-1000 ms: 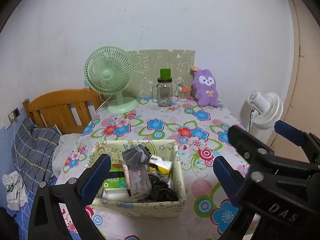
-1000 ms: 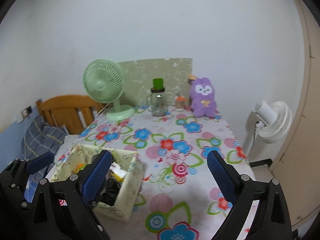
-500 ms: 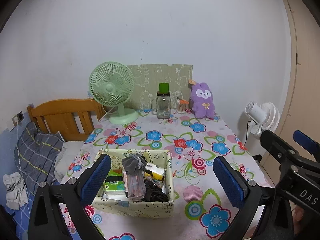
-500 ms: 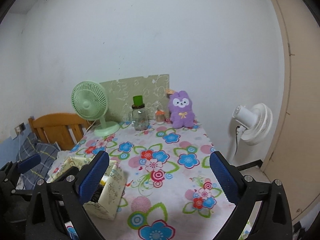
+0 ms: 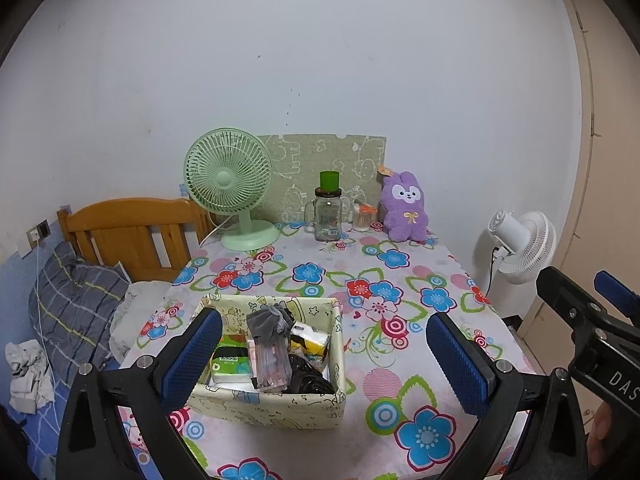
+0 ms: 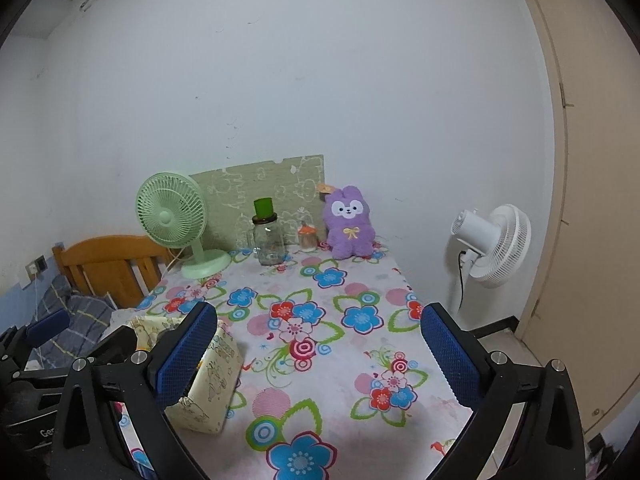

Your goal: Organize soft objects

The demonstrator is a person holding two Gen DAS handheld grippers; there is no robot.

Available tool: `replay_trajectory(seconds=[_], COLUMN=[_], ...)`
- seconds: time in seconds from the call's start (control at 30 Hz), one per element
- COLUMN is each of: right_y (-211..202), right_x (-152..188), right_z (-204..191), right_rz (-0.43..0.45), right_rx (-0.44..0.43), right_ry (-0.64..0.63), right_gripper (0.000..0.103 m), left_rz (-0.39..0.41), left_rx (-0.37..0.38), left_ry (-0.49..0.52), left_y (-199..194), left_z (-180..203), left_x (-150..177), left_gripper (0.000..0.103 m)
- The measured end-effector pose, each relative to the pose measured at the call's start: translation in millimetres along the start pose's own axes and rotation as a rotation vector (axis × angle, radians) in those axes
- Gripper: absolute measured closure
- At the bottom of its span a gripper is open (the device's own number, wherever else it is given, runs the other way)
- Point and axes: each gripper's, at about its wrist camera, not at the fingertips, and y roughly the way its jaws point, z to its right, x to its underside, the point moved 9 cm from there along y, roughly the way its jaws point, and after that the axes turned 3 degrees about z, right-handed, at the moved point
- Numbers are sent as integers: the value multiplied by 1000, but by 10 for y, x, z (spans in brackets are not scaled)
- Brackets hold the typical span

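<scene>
The purple plush rabbit point(image 5: 404, 208) sits upright at the far edge of the counter point(image 5: 400, 384), at about 1 o'clock from my left tool point(image 5: 322, 354), its back near the wall. In the right wrist view it shows at 12 o'clock point(image 6: 349, 224), well apart from my right tool point(image 6: 318, 354).

Nearer to me, at 11 o'clock in the left wrist view, stands a patterned fabric storage box point(image 5: 272, 408). I see a grey sock point(image 5: 269, 322) lying on top of its contents, with a green tissue pack point(image 5: 228, 364), a yellow packet point(image 5: 310, 342) and some dark cords point(image 5: 306, 374) packed around it. In the right wrist view only a corner of the box point(image 6: 212, 384) shows, partly behind the tool's left finger.

My left tool hangs above the near part of the counter with its blue pads spread wide and nothing between them. My right tool is likewise spread wide and holds nothing; it hovers over the flowered cloth to the right of the box.

Along the far edge, left of the rabbit, I make out a small orange-lidded jar point(image 5: 363, 218), a glass mug jar with a green cap point(image 5: 328, 210), and a green desk fan point(image 5: 232, 188) at 11 o'clock. A white floor fan point(image 5: 520, 246) stands off the counter at 2 o'clock.
</scene>
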Motion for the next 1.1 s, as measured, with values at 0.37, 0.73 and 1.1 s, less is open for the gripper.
replay_trajectory(seconds=[0.37,0.73,1.1], right_y=[0,34,58], right_x=[-4,-3,3], right_z=[-32,-45,-30], right_rz=[-2,-3,-9], right_rx=[-4,-1,-3], right_ry=[-3,-1,1], right_gripper=[0,0,0], left_rz=[1,-13,-13], left_rx=[-5,-16,-13], left_ry=[1,0,-1], left_y=[1,22,29], left_z=[-15,-29,-28], left_x=[7,15,8], left_gripper=[0,0,0])
